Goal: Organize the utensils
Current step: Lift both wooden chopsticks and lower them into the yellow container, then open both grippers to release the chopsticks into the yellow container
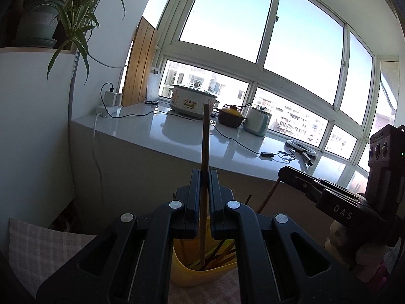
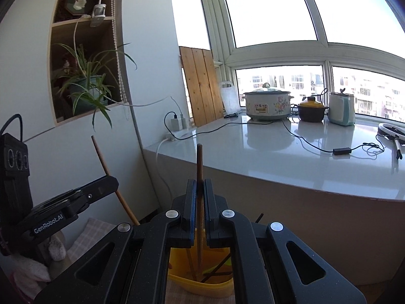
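In the left wrist view, my left gripper [image 1: 204, 177] is shut on a light wooden chopstick [image 1: 205, 139] that stands nearly upright. Its lower end reaches into a yellow container [image 1: 202, 276] holding several chopsticks. My right gripper [image 1: 284, 171] shows at the right, clamped on another stick [image 1: 268, 197]. In the right wrist view, my right gripper [image 2: 200, 185] is shut on a dark brown chopstick [image 2: 199, 162], upright over the same yellow container [image 2: 200, 286]. The left gripper [image 2: 112, 181] appears at the left with its pale chopstick [image 2: 101, 157] slanting through it.
A white counter [image 2: 291, 157] runs under the window, bearing a slow cooker [image 2: 267, 105], a brown pot [image 2: 311, 111], a pale kettle [image 2: 341, 110], cables and a ring light [image 2: 391, 130]. A wooden board [image 2: 202, 88] leans in the corner. A potted plant [image 2: 86, 88] sits in a wall niche. Checked cloth [image 1: 43, 248] lies at lower left.
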### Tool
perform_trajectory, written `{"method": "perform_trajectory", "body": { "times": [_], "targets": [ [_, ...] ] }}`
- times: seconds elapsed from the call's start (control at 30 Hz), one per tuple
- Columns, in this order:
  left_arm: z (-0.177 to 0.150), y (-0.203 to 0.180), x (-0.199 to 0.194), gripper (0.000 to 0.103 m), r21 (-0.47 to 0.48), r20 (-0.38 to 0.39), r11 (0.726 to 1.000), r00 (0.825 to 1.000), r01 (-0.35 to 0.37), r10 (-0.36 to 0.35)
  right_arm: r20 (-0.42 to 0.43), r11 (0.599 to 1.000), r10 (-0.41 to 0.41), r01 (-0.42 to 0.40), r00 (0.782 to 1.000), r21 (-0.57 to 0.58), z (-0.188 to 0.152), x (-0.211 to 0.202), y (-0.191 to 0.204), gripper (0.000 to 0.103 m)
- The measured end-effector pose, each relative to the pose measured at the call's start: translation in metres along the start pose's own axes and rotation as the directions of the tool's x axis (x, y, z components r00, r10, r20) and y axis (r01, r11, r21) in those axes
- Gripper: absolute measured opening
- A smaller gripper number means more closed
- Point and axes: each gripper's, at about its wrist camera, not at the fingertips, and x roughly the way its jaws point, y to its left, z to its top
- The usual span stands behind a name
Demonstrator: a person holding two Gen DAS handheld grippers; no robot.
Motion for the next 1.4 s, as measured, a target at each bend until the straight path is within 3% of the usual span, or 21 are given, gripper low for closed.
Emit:
{"method": "perform_trajectory", "body": {
  "times": [0.33, 0.6, 0.63, 0.7, 0.73, 0.77, 1.03, 1.13, 1.23, 1.27, 1.33, 1.4],
  "targets": [
    [-0.018, 0.009, 0.022, 0.004, -0.024, -0.06, 1.0, 0.998, -0.015, 0.014, -0.064, 1.0, -0.022, 0.021, 0.998, -0.018, -0.016, 0.014, -0.005, 0.004],
    [-0.039, 0.016, 0.042, 0.004, -0.045, -0.156, 0.999, 0.988, 0.005, -0.012, -0.116, 1.0, -0.01, 0.009, 0.993, -0.01, -0.032, 0.017, -0.004, 0.004],
    [-0.042, 0.015, 0.043, 0.006, -0.044, -0.163, 0.999, 0.987, 0.002, -0.009, -0.119, 1.0, -0.009, 0.008, 0.993, -0.011, -0.033, 0.017, -0.004, 0.004],
    [-0.046, 0.016, 0.042, 0.032, -0.052, -0.171, 0.999, 0.985, 0.002, -0.011, -0.128, 1.0, -0.003, 0.002, 0.992, -0.009, -0.036, 0.016, -0.004, 0.013],
    [-0.048, 0.016, 0.041, 0.034, -0.058, -0.172, 0.998, 0.985, 0.004, -0.014, -0.128, 1.0, -0.002, 0.0, 0.992, -0.01, -0.036, 0.016, -0.003, 0.023],
    [-0.05, 0.016, 0.039, 0.034, -0.061, -0.173, 0.998, 0.985, 0.005, -0.015, -0.124, 1.0, -0.004, 0.002, 0.992, -0.012, -0.037, 0.015, -0.003, 0.031],
    [-0.06, 0.018, 0.014, 0.034, -0.062, -0.161, 0.998, 0.987, -0.002, -0.008, -0.09, 0.998, -0.028, 0.023, 0.996, -0.053, -0.036, 0.003, 0.008, 0.032],
    [-0.064, 0.017, 0.002, 0.037, -0.046, -0.154, 0.999, 0.988, -0.017, 0.01, -0.078, 0.998, -0.033, 0.028, 0.996, -0.065, -0.036, -0.001, 0.011, 0.039],
    [-0.07, 0.019, -0.009, 0.059, -0.026, -0.151, 0.999, 0.988, -0.042, 0.037, -0.062, 0.996, -0.041, 0.036, 0.997, -0.083, -0.038, -0.005, 0.016, 0.05],
    [-0.073, 0.02, -0.013, 0.074, -0.023, -0.149, 0.998, 0.987, -0.056, 0.052, -0.057, 0.995, -0.045, 0.04, 0.997, -0.092, -0.039, -0.006, 0.019, 0.053],
    [-0.078, 0.023, -0.02, 0.087, -0.018, -0.14, 0.996, 0.987, -0.087, 0.083, -0.048, 0.993, -0.049, 0.044, 0.998, -0.107, -0.042, -0.008, 0.023, 0.063],
    [-0.083, 0.028, -0.026, 0.09, -0.013, -0.148, 0.993, 0.982, -0.119, 0.115, -0.045, 0.993, -0.045, 0.04, 0.998, -0.115, -0.046, -0.009, 0.026, 0.07]
  ]
}}
